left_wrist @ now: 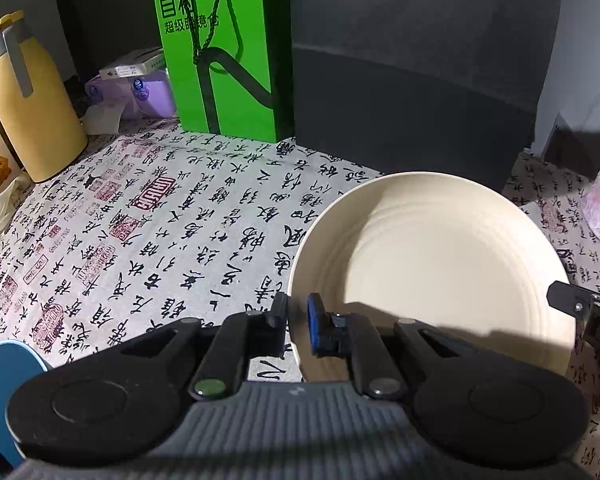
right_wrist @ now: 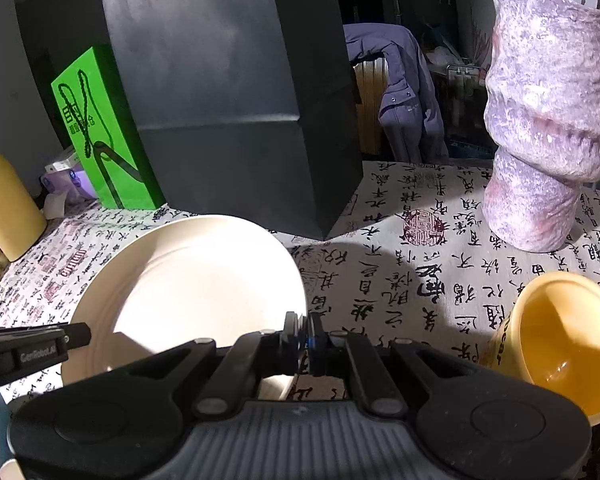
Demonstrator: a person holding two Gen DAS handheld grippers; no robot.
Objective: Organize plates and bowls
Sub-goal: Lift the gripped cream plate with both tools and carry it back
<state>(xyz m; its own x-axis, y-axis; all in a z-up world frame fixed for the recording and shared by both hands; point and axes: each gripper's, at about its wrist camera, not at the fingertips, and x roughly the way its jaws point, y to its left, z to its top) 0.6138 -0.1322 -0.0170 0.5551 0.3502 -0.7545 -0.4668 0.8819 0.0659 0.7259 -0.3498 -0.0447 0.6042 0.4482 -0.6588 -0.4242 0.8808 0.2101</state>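
My left gripper (left_wrist: 298, 320) is clamped tight on the near left rim of the cream plate (left_wrist: 432, 264), one pad outside the edge and the blue pad inside it. My right gripper (right_wrist: 302, 330) is pinched shut on the same plate (right_wrist: 188, 292) at its right rim, the fingers almost meeting over the thin edge. So I hold the plate from both sides, tilted, over the tablecloth (left_wrist: 148, 240) printed with black calligraphy.

From the left wrist view, a green bag (left_wrist: 224, 48) stands at eleven o'clock from the plate, a black bag (left_wrist: 412, 80) at twelve, and a yellow jug (left_wrist: 28, 108) far off at ten.

From the right wrist view, a purple vase (right_wrist: 548, 120) stands at two o'clock from the plate, and a yellow bowl (right_wrist: 560, 340) lies on its side at three o'clock, mouth towards me.
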